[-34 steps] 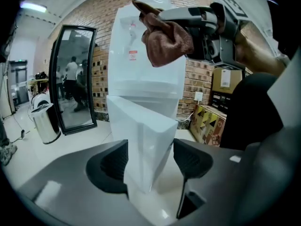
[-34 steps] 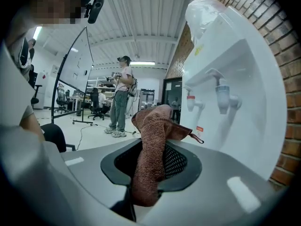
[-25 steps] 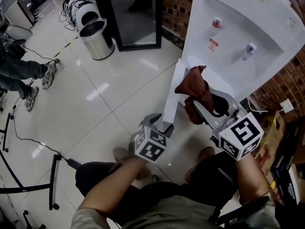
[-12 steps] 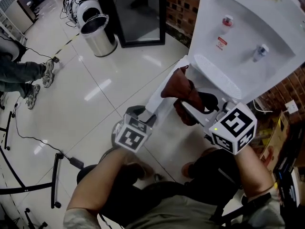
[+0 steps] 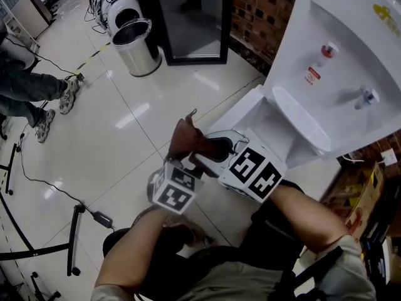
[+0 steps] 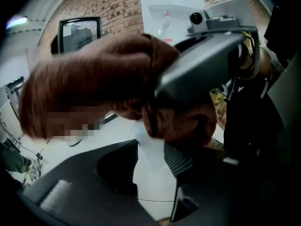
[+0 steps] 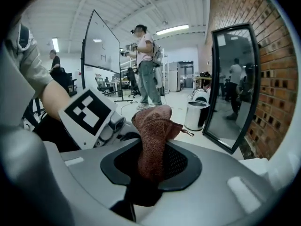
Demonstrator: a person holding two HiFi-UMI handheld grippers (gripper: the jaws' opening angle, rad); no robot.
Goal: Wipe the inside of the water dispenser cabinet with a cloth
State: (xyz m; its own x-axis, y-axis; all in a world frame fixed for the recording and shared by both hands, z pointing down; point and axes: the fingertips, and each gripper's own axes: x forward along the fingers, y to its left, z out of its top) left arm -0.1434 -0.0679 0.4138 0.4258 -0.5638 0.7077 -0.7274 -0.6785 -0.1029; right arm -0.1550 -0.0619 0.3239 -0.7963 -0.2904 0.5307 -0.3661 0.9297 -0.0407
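Note:
The white water dispenser (image 5: 338,68) stands at the right, its cabinet door (image 5: 241,115) swung open toward me. My left gripper (image 5: 183,168) sits low at the door's edge. In the left gripper view the white door edge (image 6: 149,159) lies between the dark jaws of this gripper (image 6: 150,154), which are shut on it. My right gripper (image 5: 210,149) is shut on a reddish-brown cloth (image 5: 187,138) and hovers just above the left one. The cloth (image 7: 153,135) sticks up out of the right gripper (image 7: 150,166). It also fills the upper left gripper view as a cloth (image 6: 94,88) bundle.
A steel bin (image 5: 135,46) and a black-framed glass panel (image 5: 188,17) stand on the tiled floor behind. A person's legs (image 5: 37,93) and floor cables (image 5: 37,180) are at the left. A brick wall (image 5: 257,11) backs the dispenser, with a cardboard box (image 5: 360,187) beside it.
My right gripper has swung the cloth left and down, from in front of the cabinet to just above the left gripper. The left gripper shifted left with the door, which stands wider.

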